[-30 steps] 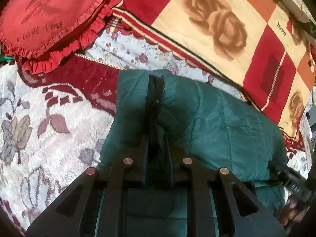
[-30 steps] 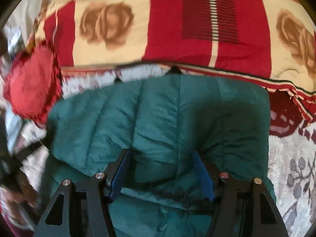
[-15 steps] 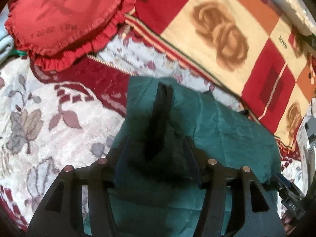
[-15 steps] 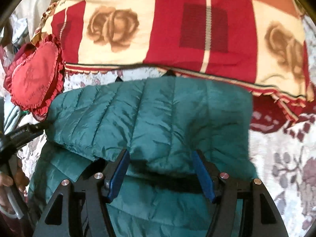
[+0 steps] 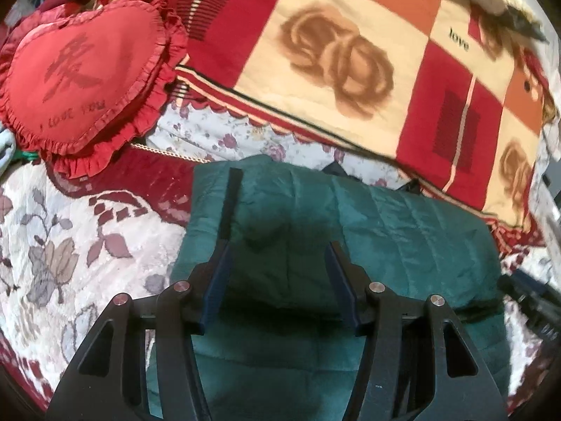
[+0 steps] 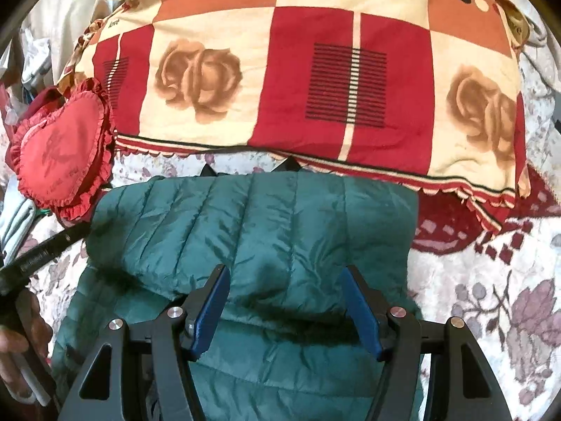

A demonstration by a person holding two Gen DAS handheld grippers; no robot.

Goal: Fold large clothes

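Observation:
A dark green quilted jacket lies folded over on the bed, its upper layer doubled back toward me; it also shows in the right wrist view. A dark strip runs along its left part. My left gripper is open and empty just above the jacket's left part. My right gripper is open and empty over the front edge of the folded layer. The left gripper's body shows at the left edge of the right wrist view.
A red heart-shaped frilled cushion lies at the back left. A red and cream rose-patterned blanket is bunched along the back, just behind the jacket. The floral bedspread lies on both sides of the jacket.
My left gripper has opened and let go of the jacket fold, then pulled back. The right gripper stayed open and drew back and up from the jacket.

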